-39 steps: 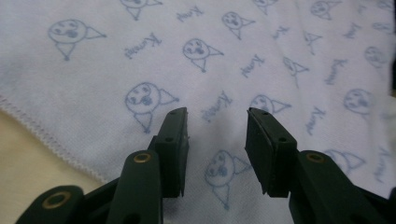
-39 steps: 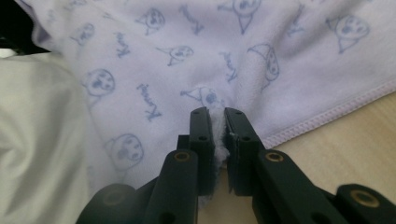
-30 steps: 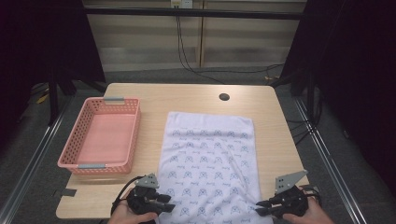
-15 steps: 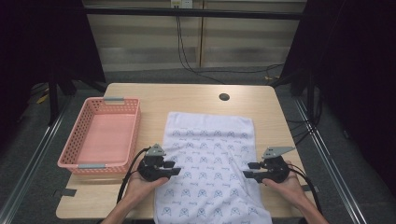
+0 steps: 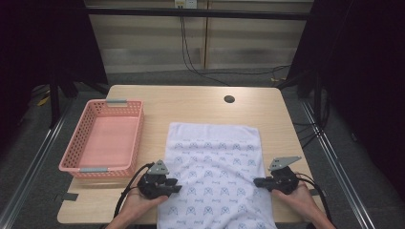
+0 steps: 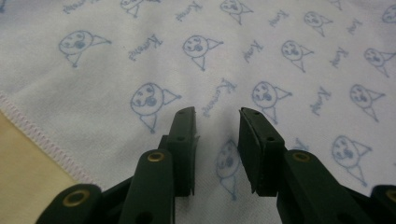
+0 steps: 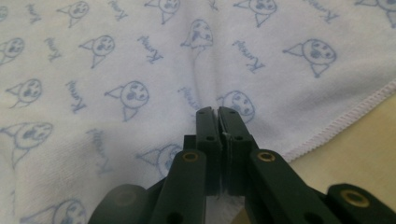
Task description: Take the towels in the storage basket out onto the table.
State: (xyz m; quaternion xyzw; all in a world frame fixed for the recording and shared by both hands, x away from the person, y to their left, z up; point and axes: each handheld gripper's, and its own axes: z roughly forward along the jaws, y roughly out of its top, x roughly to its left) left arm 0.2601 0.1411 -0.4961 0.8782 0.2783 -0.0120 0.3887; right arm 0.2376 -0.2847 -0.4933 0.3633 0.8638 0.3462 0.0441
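The near end of a white printed towel [image 5: 215, 171] is cut off at the bench's [image 5: 191, 102] front edge, where it hangs over. The towel is spread down the bench's middle, beside a pink basket [image 5: 102, 138] at the left edge. The left tongs [image 6: 217, 119] are held spread over its left hem. The right tongs [image 7: 217, 114] are pressed together, a fold of towel pinched at its right hem.
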